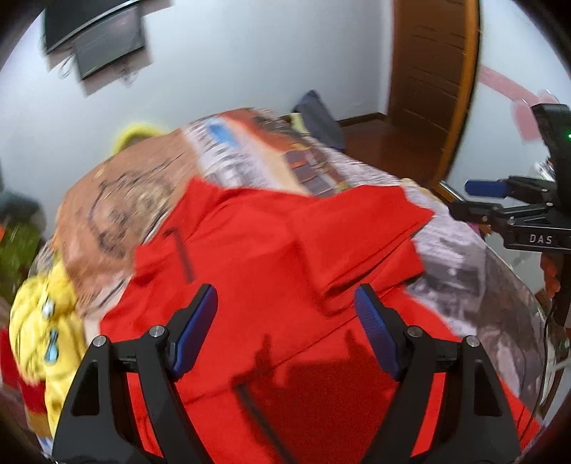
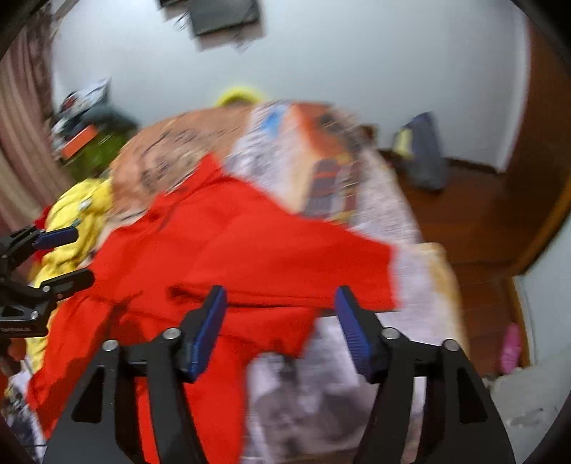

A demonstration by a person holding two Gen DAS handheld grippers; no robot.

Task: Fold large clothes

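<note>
Lighting even, bright, diffuse; no glare. Casting dark gripper shadows onto red garment near bottom of left view. Smearing with motion blur in both views, heavier in right: bedspread print, wall screen ghosting double. Bending door at edges, fisheye. Vignetting black at corners. Staying sharp on pads.

White walls and wood floor are seen; a dark screen, possibly a television, is mounted high.

l tongs open, r tongs open
</note>
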